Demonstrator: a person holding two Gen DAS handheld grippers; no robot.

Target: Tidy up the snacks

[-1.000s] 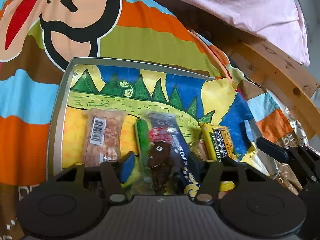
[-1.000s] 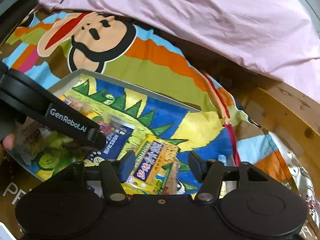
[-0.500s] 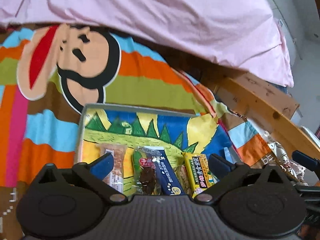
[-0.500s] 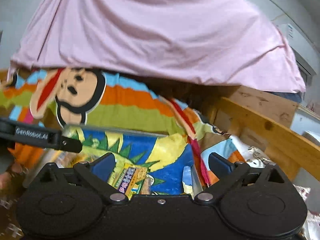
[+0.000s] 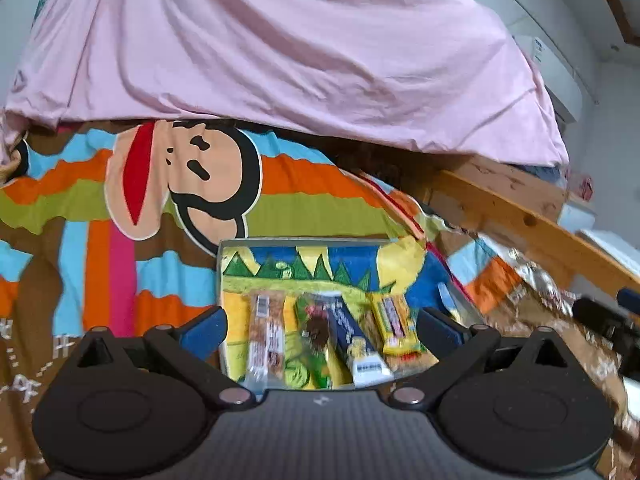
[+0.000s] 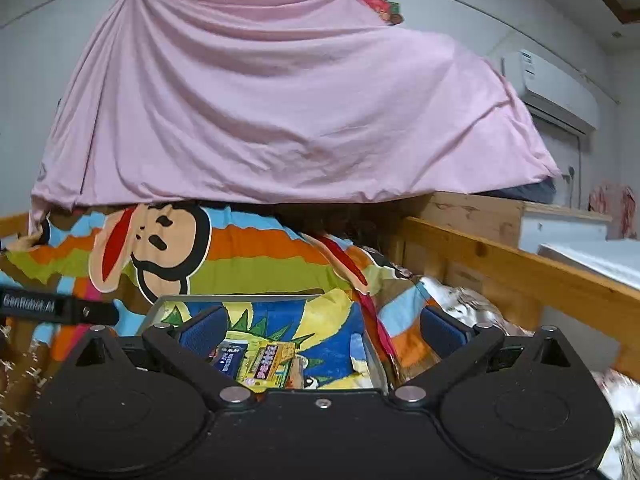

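Snack bars [image 5: 332, 336] lie side by side, long axes pointing away.

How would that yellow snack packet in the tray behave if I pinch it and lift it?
The yellow snack packet looks like a thin, flat wrapper, so it would probably flex rather than stay stiff. It seems small and likely light. Its glossy film may be a bit slippery between the fingers. It lies flat on the tray beside the other packets, so it shouldn't roll.

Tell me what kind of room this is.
Most likely a bedroom, on a bed: a striped monkey-print blanket is spread under the snack tray, a wooden bed rail runs alongside, and a wall air conditioner hangs behind a draped pink sheet.
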